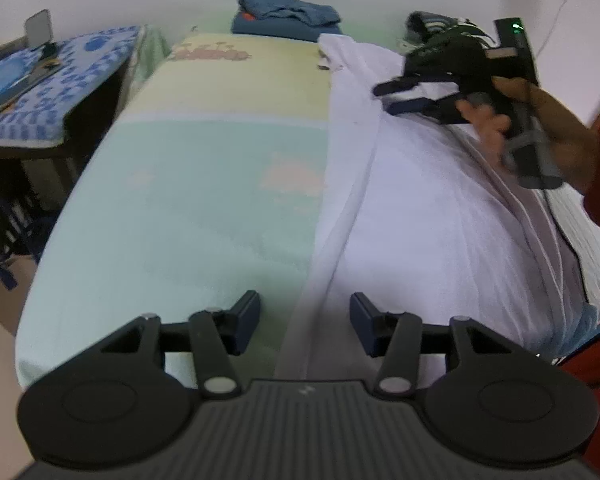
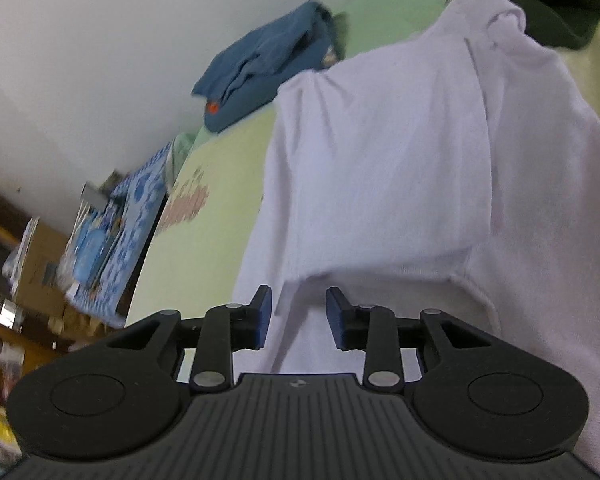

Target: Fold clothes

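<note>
From the left wrist view, a cluttered side table (image 1: 56, 92) is seen at ten o'clock and a folded blue garment (image 1: 288, 14) at twelve, against the wall. The white garment (image 1: 420, 216) is spread on the pastel bedsheet (image 1: 204, 184), its long axis running from six towards one o'clock. Its hemmed edge is seen between the parted fingers of the left gripper (image 1: 305, 322), which are released and press on nothing. At two o'clock the right gripper (image 1: 404, 98) is held in a hand (image 1: 540, 120); in its own view its fingers (image 2: 263, 314) are also released, a fold of the cloth lying between them ungripped. Both grippers are judged equally near.
</note>
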Motion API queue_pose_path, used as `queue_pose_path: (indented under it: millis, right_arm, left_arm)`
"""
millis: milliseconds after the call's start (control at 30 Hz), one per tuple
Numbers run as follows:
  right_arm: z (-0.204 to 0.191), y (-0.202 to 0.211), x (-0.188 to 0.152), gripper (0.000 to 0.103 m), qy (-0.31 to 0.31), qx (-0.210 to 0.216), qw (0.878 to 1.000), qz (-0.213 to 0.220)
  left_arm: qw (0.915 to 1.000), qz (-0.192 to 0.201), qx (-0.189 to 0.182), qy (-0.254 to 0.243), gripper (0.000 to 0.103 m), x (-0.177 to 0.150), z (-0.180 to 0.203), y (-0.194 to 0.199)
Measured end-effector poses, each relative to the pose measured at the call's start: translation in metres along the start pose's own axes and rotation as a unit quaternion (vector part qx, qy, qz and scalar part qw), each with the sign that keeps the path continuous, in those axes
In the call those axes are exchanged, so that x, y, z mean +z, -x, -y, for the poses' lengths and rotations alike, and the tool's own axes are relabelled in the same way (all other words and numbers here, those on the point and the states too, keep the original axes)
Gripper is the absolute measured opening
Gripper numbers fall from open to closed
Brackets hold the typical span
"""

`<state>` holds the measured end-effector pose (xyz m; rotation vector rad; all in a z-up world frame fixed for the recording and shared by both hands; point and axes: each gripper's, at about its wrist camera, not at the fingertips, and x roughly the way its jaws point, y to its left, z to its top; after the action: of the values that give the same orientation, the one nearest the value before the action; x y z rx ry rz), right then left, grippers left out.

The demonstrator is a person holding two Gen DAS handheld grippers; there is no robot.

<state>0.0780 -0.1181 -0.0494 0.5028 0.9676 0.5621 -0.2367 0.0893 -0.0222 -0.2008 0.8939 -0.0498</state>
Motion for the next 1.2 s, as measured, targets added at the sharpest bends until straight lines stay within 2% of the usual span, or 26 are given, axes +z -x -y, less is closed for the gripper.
queue_pose_path:
  millis: [67, 133, 267, 333, 400, 567, 767, 967, 1200]
  right_arm:
    - [0.001, -0.004, 0.001, 0.031, -0.015, -0.002, 1.000, 0.017]
    - [-0.002, -0.007, 0.000, 0.027, -0.015, -0.007, 1.000, 0.027]
    - [-0.004, -0.008, 0.000, 0.021, -0.008, -0.015, 0.999, 0.034]
    - [-0.001, -0.009, 0.003, 0.016, -0.010, -0.013, 0.999, 0.028]
    - [0.004, -0.009, 0.007, 0.012, -0.020, -0.007, 1.000, 0.017]
    - [0.010, -0.008, 0.017, 0.008, -0.014, 0.017, 1.000, -0.013]
    - [0.005, 0.005, 0.032, 0.007, 0.028, 0.056, 0.998, -0.013]
    - [-0.006, 0.020, 0.046, 0.007, 0.105, 0.055, 0.993, 0.007]
    - [0.000, 0.024, 0.046, 0.007, 0.145, 0.040, 0.989, 0.005]
  left_arm:
    - [1.0000, 0.001, -0.005, -0.007, 0.050, 0.001, -0.001, -0.001]
    - [0.9997, 0.002, 0.000, -0.024, 0.035, 0.000, 0.001, -0.001]
    - [0.9993, 0.001, 0.024, -0.027, 0.023, 0.000, 0.007, -0.001]
    - [0.9990, 0.000, 0.040, -0.019, 0.008, -0.002, 0.011, 0.000]
    - [0.9983, -0.005, 0.056, -0.016, 0.003, -0.002, 0.019, 0.000]
    - [0.9949, -0.009, 0.099, -0.015, 0.000, -0.001, 0.043, 0.001]
    - [0.9921, 0.003, 0.125, 0.002, 0.000, 0.004, 0.078, 0.012]
    - [0.9934, 0.003, 0.115, 0.001, 0.000, 0.003, 0.121, 0.015]
    - [0.9946, -0.013, 0.103, -0.006, 0.001, -0.006, 0.149, -0.008]
